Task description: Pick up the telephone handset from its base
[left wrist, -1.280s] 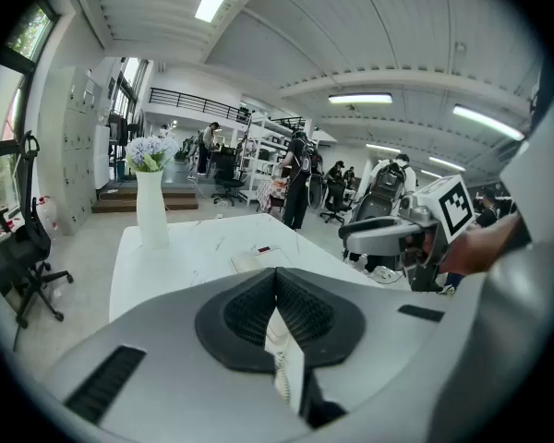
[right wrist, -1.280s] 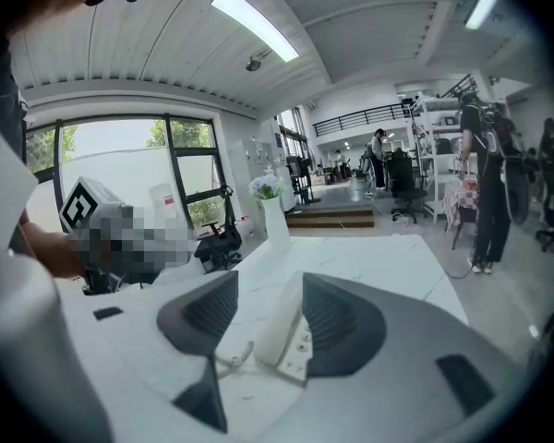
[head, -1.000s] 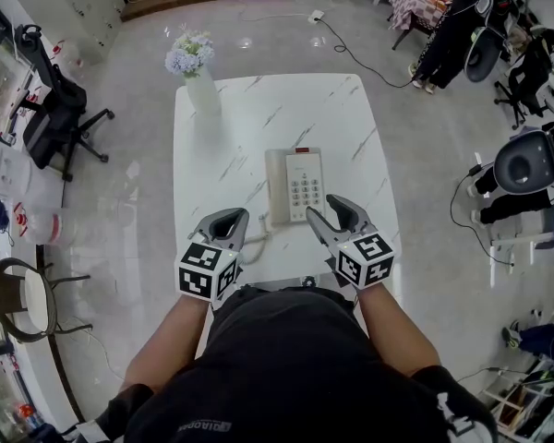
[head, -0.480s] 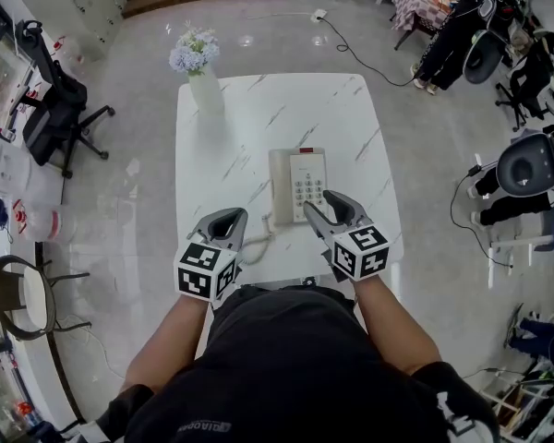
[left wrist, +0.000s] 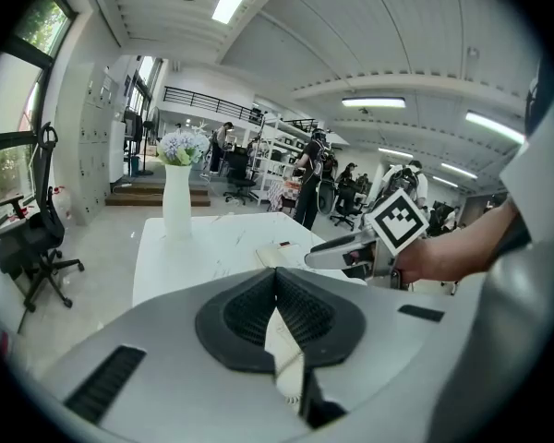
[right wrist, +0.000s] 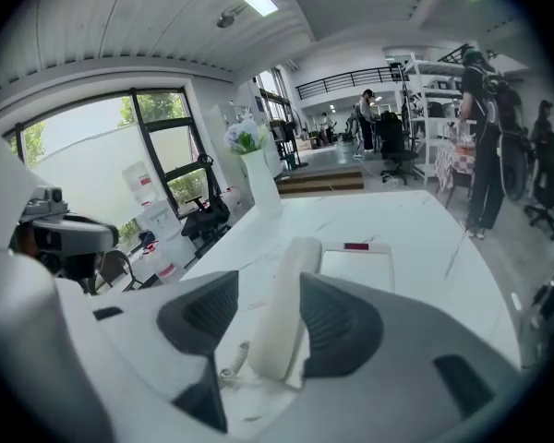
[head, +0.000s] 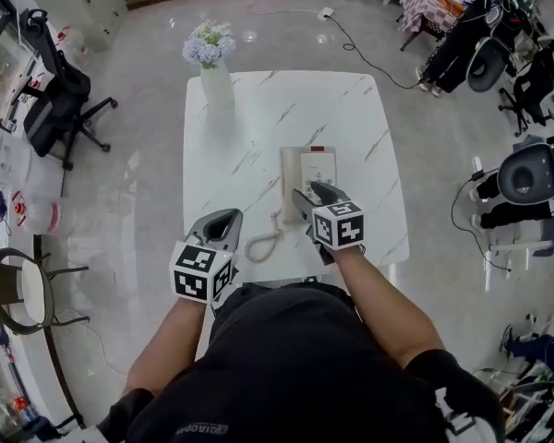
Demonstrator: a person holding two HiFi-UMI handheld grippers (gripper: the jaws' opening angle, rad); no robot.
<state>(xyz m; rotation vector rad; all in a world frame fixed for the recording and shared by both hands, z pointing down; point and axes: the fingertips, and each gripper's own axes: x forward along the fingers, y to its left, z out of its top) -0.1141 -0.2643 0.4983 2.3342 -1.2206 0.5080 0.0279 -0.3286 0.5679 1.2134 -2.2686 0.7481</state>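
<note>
A cream telephone base (head: pixel 318 172) with a red label lies mid-table, its handset (head: pixel 290 175) resting along the left side. A coiled cord (head: pixel 262 245) trails toward the near edge. My right gripper (head: pixel 306 197) is open and low over the phone's near end. In the right gripper view the handset (right wrist: pixel 284 314) lies between the two dark pads (right wrist: pixel 340 326), with the base (right wrist: pixel 358 268) beyond. My left gripper (head: pixel 222 226) hovers at the near left of the table, shut and holding nothing; in its own view the left gripper (left wrist: pixel 275 274) shows its pads meeting at the tips.
A white vase of pale flowers (head: pixel 214 74) stands at the table's (head: pixel 258 118) far left corner. A black office chair (head: pixel 60 109) is on the floor to the left. People and chairs (head: pixel 526 169) are to the right, off the table.
My right gripper has moved forward and left, from beside the keypad to the handset's near end, jaws now on either side of it. The left gripper has held its place.
</note>
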